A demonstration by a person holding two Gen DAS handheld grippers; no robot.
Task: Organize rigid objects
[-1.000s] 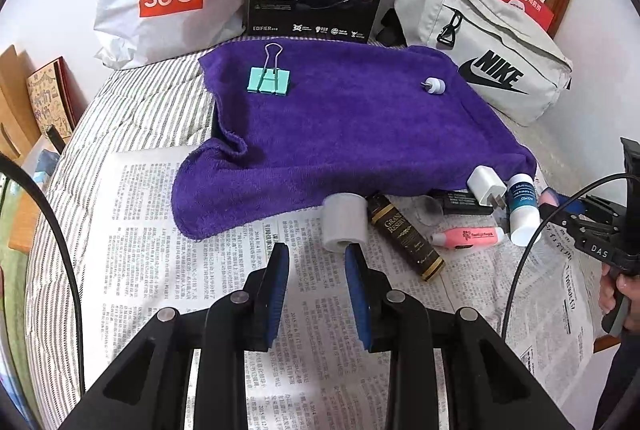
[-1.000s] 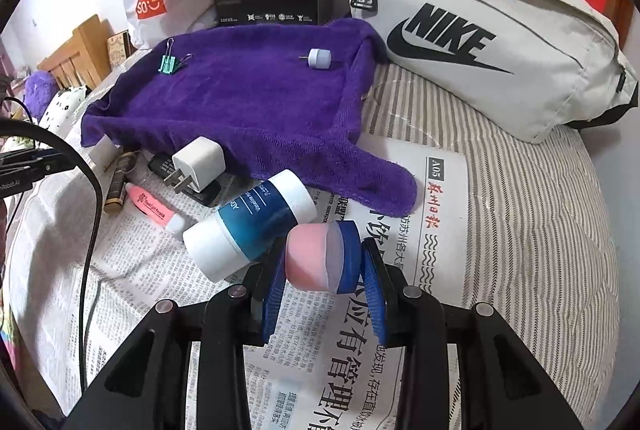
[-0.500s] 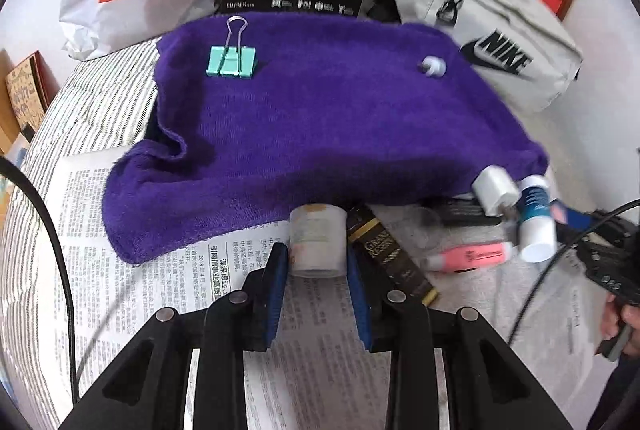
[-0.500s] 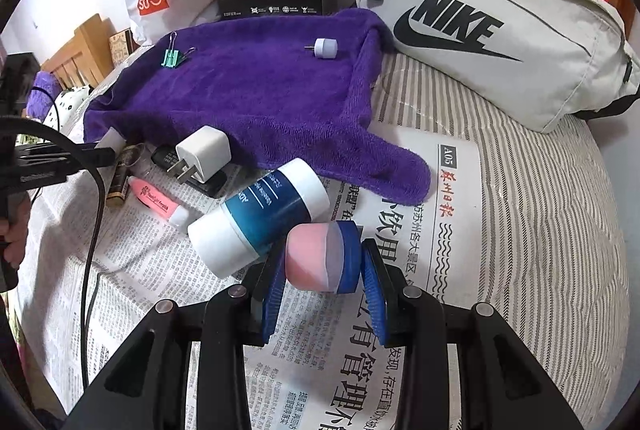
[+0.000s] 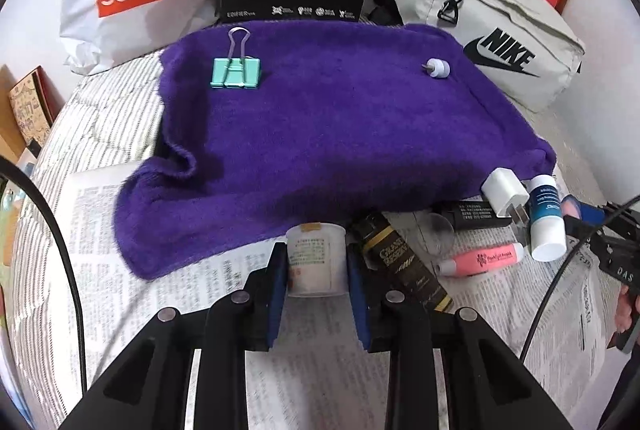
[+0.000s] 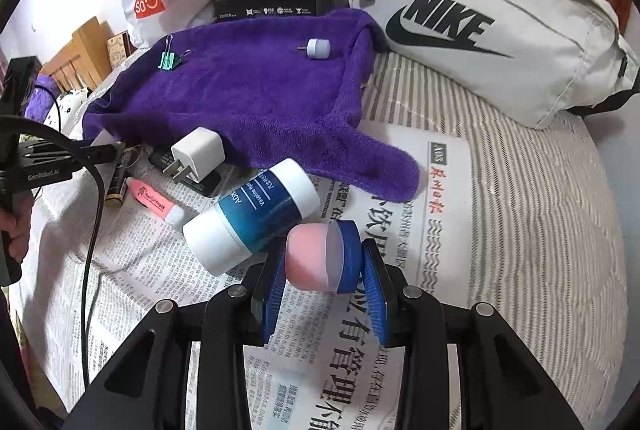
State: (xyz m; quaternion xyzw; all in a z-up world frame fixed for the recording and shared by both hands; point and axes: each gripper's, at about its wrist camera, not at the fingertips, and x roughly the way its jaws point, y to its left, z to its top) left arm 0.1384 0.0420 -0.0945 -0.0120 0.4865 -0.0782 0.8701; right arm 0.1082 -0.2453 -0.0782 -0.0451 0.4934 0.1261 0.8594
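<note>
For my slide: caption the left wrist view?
Left gripper straddles a small white labelled jar at the purple towel's edge.

From your left gripper (image 5: 317,280), the purple towel (image 5: 340,134) lies open at 12 o'clock, with only the binder clip (image 5: 236,72) at 11 and the small white cap (image 5: 438,68) at 1. At 3 o'clock the dark tube (image 5: 404,266), pink highlighter (image 5: 480,259) and blue-white bottle (image 5: 545,216) crowd your way. Bare newspaper (image 5: 192,270) is open at 9.
</note>
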